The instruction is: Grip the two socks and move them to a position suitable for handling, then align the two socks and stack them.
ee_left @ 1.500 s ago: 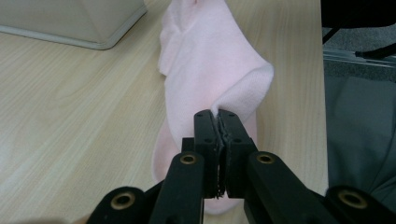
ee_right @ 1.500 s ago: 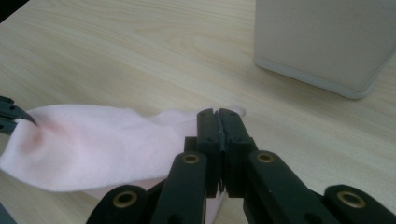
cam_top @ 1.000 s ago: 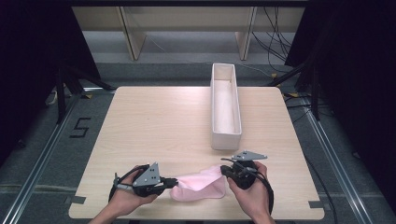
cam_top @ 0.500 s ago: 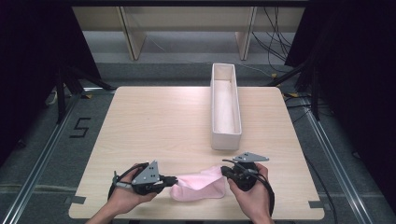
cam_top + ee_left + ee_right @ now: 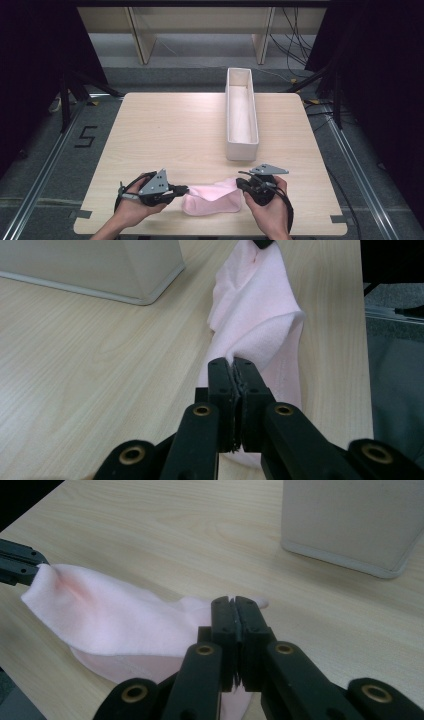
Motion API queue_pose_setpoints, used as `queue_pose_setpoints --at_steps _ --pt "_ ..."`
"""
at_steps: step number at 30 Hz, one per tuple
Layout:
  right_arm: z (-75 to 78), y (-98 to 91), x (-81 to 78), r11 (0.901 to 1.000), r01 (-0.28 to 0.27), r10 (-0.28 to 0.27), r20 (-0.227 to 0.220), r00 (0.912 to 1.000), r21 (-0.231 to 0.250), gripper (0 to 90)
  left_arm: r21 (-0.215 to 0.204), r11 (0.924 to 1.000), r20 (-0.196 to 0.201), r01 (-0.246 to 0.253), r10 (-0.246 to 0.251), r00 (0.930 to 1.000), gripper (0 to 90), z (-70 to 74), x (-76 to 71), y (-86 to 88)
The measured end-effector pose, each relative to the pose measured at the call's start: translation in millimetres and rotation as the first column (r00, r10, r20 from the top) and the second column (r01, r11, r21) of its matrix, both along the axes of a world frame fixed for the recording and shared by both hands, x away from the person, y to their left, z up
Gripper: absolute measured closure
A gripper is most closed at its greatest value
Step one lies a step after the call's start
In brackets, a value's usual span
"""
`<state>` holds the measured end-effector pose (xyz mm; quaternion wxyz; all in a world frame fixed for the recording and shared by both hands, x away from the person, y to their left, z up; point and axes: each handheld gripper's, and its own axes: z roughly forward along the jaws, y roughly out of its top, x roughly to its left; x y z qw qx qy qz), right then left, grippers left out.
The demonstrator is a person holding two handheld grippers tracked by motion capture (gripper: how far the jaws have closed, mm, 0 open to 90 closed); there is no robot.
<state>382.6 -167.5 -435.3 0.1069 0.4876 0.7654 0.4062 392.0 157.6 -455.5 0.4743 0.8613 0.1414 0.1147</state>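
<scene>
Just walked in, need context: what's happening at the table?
A person holds a two-jaw gripper in each hand. Both the left gripper and the right gripper are clamped shut on opposite ends of a pink cloth, which is stretched between them at the near edge of the wooden table. A long white bin stands beyond, untouched.

Even overhead light, soft shadows, dark surroundings; the close gripper views look perhaps slightly soft.
</scene>
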Motion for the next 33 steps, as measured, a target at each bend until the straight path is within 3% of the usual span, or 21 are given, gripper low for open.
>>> queue_pose_setpoints --at_steps 6,8,9,15,18,20,22,23,25,26,27,28,30,31,33 --pt "0.5 -2.9 -0.2 0.9997 0.012 -0.011 -0.01 0.9999 0.02 88.2 0.0 1.0 0.006 -0.004 0.004 1.0 86.7 2.7 3.3 0.2" --pt "-0.3 -4.8 -0.2 0.9999 0.014 -0.014 0.009 0.9999 -0.009 88.2 0.0 1.0 0.009 -0.005 0.005 0.9999 86.7 3.0 3.5 0.1" --pt "-0.9 -3.2 -2.0 0.9995 0.027 -0.027 -0.011 0.9996 0.015 88.2 0.0 1.0 0.012 -0.003 0.003 0.9999 86.7 3.3 4.4 0.3" --pt "-3.9 -3.3 -3.5 0.9999 0.005 -0.005 0.004 1.0 0.013 88.2 0.006 1.0 0.019 -0.007 0.007 0.9998 86.7 3.2 5.7 0.0" --pt "-4.9 -2.2 -4.1 0.9998 0.018 -0.018 0.001 0.9998 -0.007 88.2 0.01 0.9999 0.01 -0.006 0.005 0.9999 86.6 0.5 5.9 0.4" --pt "-5.8 -2.0 -5.3 0.9998 0.014 -0.014 -0.008 0.9999 0.013 88.2 0.01 0.9999 0.004 -0.004 0.004 1.0 86.7 -2.5 5.1 0.6" --pt "-7.3 -1.7 -6.0 1.0 -0.001 0.001 -0.008 1.0 -0.002 88.2 0.017 0.9998 -0.005 0.003 -0.003 1.0 86.7 -6.1 4.0 0.3" --pt "-8.0 -0.1 -8.3 0.9998 0.022 -0.022 -0.021 0.9995 0.003 88.2 0.023 0.9997 -0.007 0.005 -0.005 1.0 86.6 -8.0 3.5 -0.3" --pt "-12.0 -0.5 -8.7 0.9998 -0.003 0.003 -0.005 1.0 -0.021 88.2 0.037 0.9993 -0.016 0.011 -0.01 0.9998 86.7 -12.0 2.6 -1.4" --pt "-12.8 1.2 -11.9 0.9997 0.016 -0.016 -0.032 0.9994 -0.019 88.2 0.052 0.9985 -0.012 0.018 -0.018 0.9998 86.6 -13.7 3.0 -1.5" --pt "-16.3 1.3 -11.9 0.9999 0.004 -0.004 -0.029 0.9996 -0.01 88.2 0.058 0.9982 -0.009 0.014 -0.014 0.9999 86.6 -15.4 2.6 -1.9" --pt "-18.4 0.8 -12.3 0.9989 -0.01 0.009 -0.012 0.9999 -0.046 88.2 0.064 0.9978 -0.015 0.018 -0.018 0.9997 86.6 -16.7 2.6 -1.8" --pt "-21.9 1.4 -13.4 0.9995 -0.005 0.004 -0.023 0.9997 -0.03 88.2 0.066 0.9977 -0.013 0.018 -0.017 0.9998 86.6 -18.4 3.1 -1.6" --pt "-26.1 3.3 -17.2 0.9995 0.008 -0.009 -0.052 0.9986 -0.03 88.2 0.076 0.9969 -0.021 0.022 -0.02 0.9996 86.6 -21.4 3.7 -1.0" --pt "-31.6 4.1 -18.6 0.9989 -0.002 0.0 -0.053 0.9986 -0.047 88.1 0.087 0.9959 -0.025 0.025 -0.023 0.9994 86.6 -24.3 3.2 -1.0"
